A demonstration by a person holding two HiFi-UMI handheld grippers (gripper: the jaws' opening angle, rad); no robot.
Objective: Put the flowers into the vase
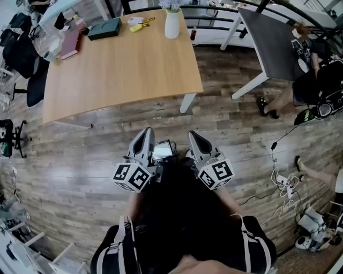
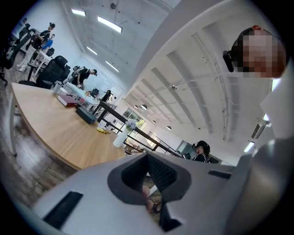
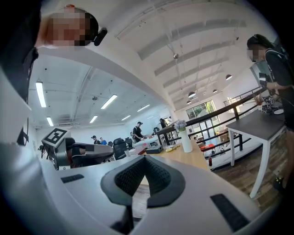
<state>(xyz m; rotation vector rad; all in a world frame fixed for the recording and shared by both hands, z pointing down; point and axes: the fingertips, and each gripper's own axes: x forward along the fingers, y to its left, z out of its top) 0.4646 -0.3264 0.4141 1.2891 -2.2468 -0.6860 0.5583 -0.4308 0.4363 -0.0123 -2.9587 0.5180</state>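
A white vase [image 1: 172, 24] with pale flowers [image 1: 170, 5] in it stands at the far edge of the wooden table [image 1: 118, 69]. Both grippers hang low over the wood floor, well short of the table and side by side. My left gripper [image 1: 146, 132] and right gripper [image 1: 193, 134] have their jaws together with nothing between them. In the left gripper view the vase [image 2: 120, 138] and flowers [image 2: 131, 123] show far beyond the shut jaw tips [image 2: 147, 157]. The right gripper view has the vase [image 3: 186, 142] and flowers [image 3: 180, 124] far off, past its shut tips [image 3: 144, 160].
On the table lie a dark green case [image 1: 105, 28], yellow items [image 1: 137, 26] and a pink book [image 1: 70, 43]. A dark grey table [image 1: 270, 43] stands at the right, black office chairs [image 1: 21, 53] at the left. Cables [image 1: 281, 184] trail on the floor; people work in the background.
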